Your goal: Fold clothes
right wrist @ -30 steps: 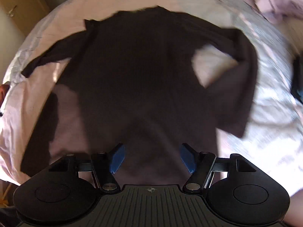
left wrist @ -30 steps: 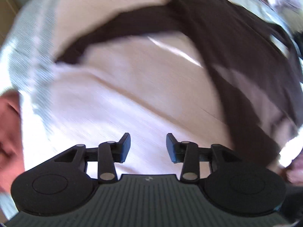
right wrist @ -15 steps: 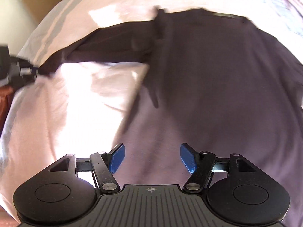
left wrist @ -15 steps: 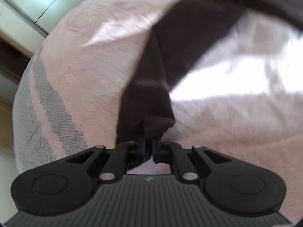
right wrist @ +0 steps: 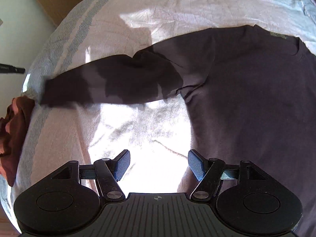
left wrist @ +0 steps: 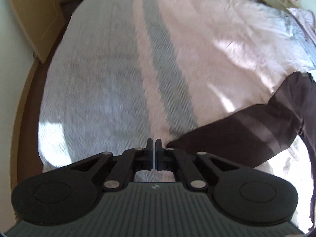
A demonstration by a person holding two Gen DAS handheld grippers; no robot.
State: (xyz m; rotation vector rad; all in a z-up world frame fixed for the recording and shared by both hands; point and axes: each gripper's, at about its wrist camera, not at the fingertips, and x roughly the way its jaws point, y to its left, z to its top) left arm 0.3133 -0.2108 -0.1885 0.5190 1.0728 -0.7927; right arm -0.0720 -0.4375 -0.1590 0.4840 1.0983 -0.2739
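Observation:
A dark brown long-sleeved shirt (right wrist: 246, 98) lies flat on the pink bedcover (right wrist: 138, 130). Its sleeve (right wrist: 110, 83) stretches straight out to the left. In the left wrist view the sleeve's cuff (left wrist: 177, 144) lies just right of my left gripper (left wrist: 153, 147). That gripper is shut, and a thin line of light shows between its pads with no cloth there. My right gripper (right wrist: 158, 164) hangs open with blue pads (right wrist: 122, 163) over bare bedcover. It is below the sleeve and beside the shirt's side edge, holding nothing.
The bedcover has grey stripes (left wrist: 165, 69) toward the bed's edge. A reddish-brown garment (right wrist: 13, 134) hangs at that edge. A wooden door (left wrist: 33, 19) stands beyond the bed. Pink bedding (left wrist: 302, 15) lies at the far right.
The left gripper shut on the sleeve's cuff and drew the sleeve out straight; now the cuff lies beside its shut fingers. The open right gripper moved from over the shirt's body to beside it.

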